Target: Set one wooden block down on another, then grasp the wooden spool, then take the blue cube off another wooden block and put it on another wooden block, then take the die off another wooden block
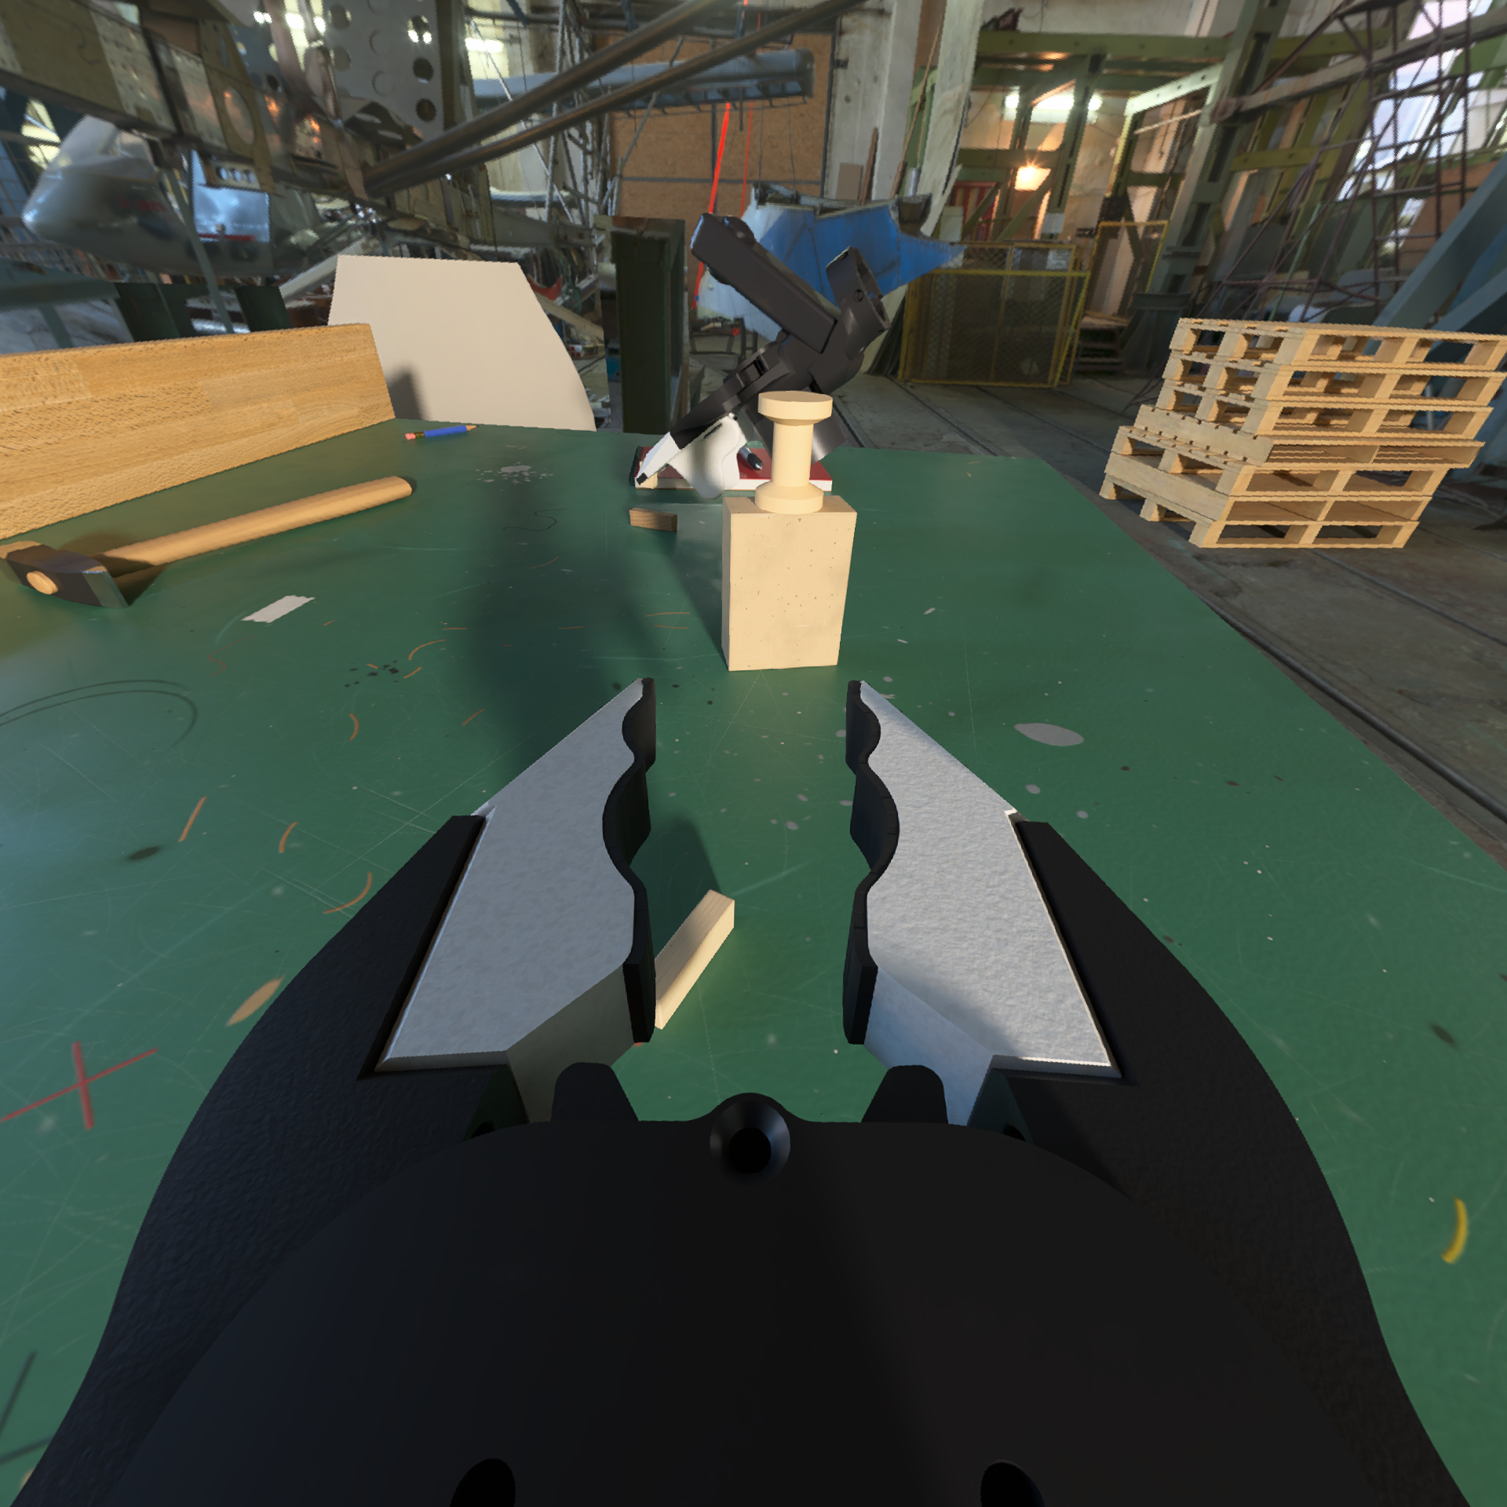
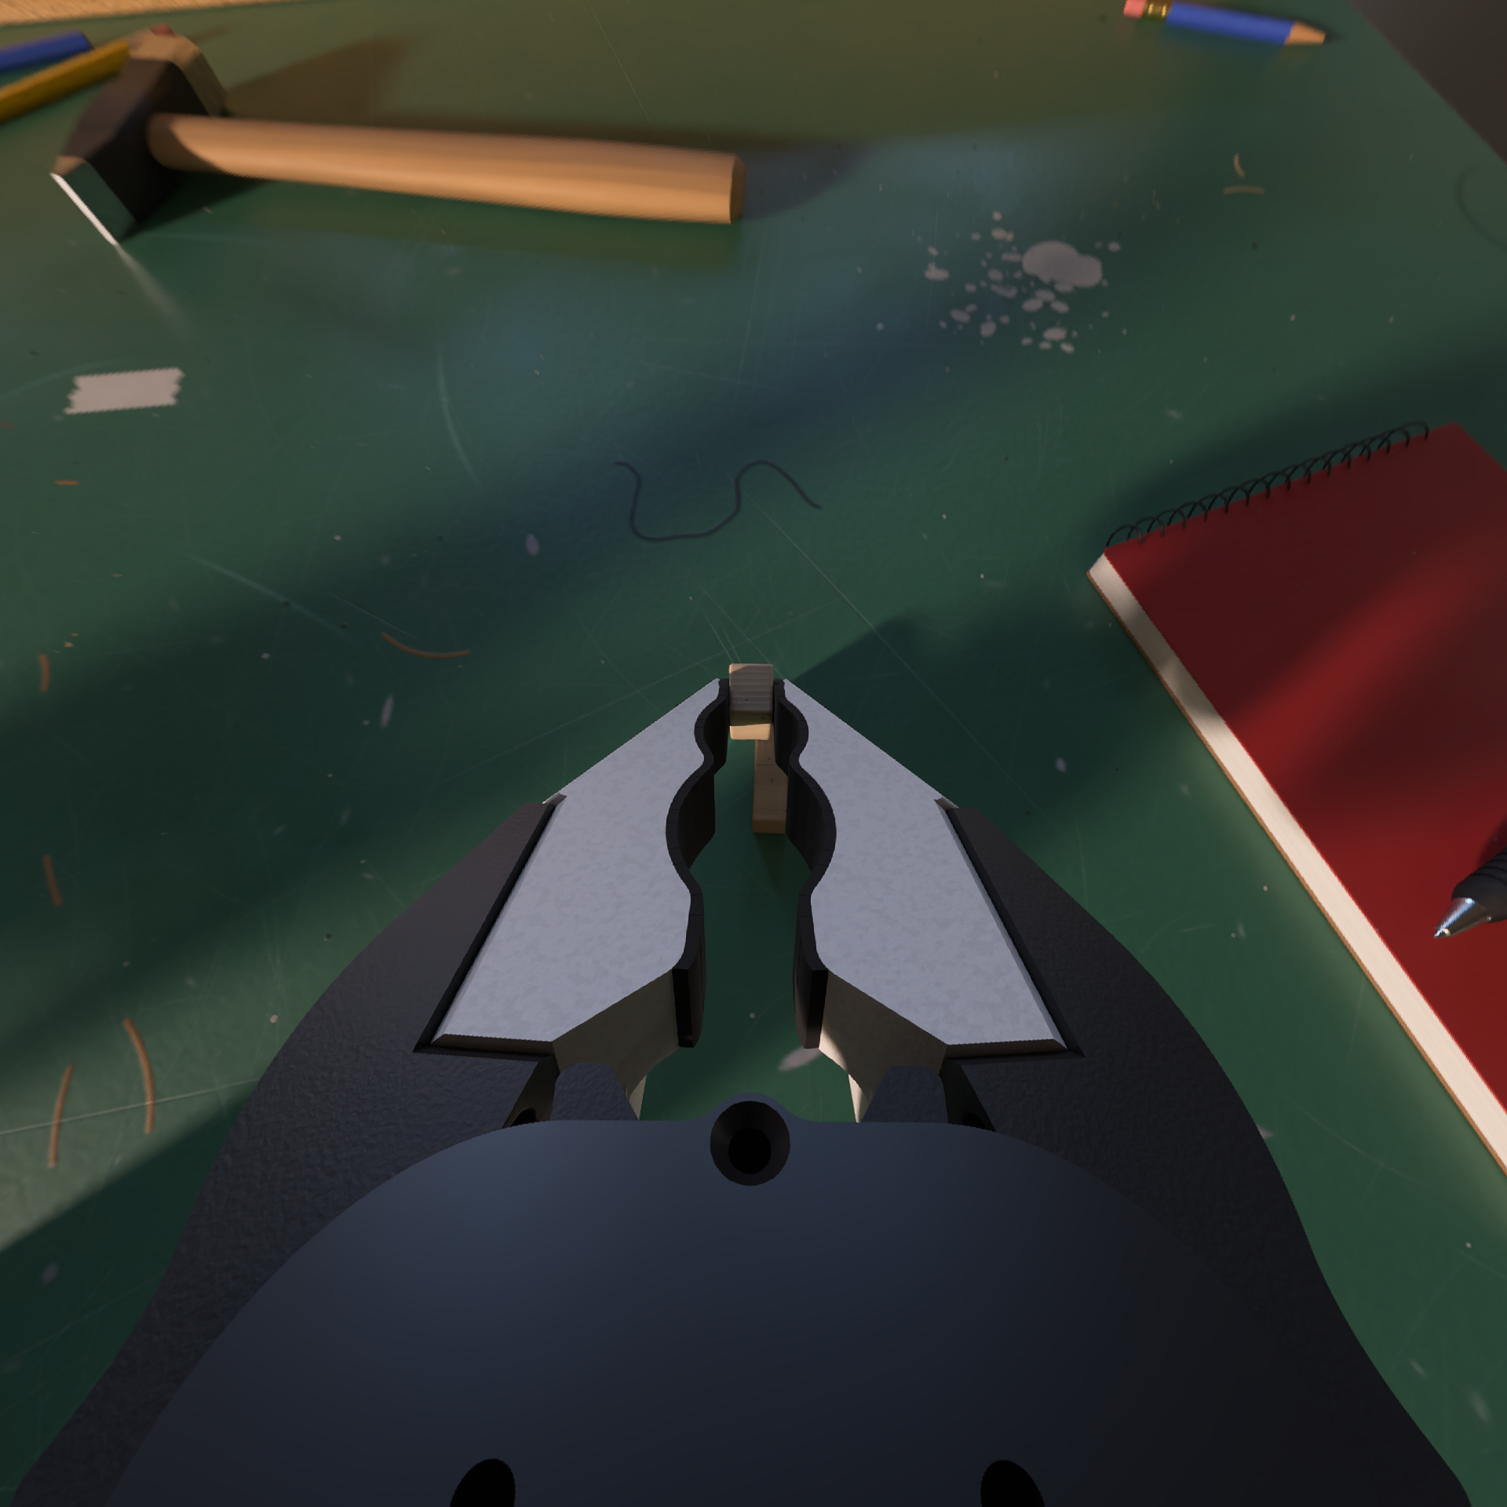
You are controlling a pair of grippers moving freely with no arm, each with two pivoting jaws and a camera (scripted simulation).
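A tall pale wooden block (image 1: 783, 587) stands on the green table (image 1: 1101, 856) with the wooden spool (image 1: 789, 452) upright on top of it. My left gripper (image 1: 750, 689) is open and empty, short of that block. A small pale wooden piece (image 1: 693, 954) lies on the table under its fingers. My right gripper (image 2: 750, 693) is shut on a small wooden block (image 2: 750, 678) at its tips. A second wooden piece (image 2: 766, 795) shows just beneath, between the fingers. The left wrist view shows the right gripper (image 1: 644, 477) tilted down behind the spool, above a small brown block (image 1: 652, 519). No blue cube or die is in view.
A hammer (image 1: 245, 522) (image 2: 448, 167) lies to the left. A red spiral notebook (image 2: 1345, 652) with a pen (image 2: 1476, 913) lies beside the right gripper. A blue pencil (image 1: 440, 430), a wooden plank (image 1: 163, 408) and a white board (image 1: 457, 342) are at the back. The table's right edge is close.
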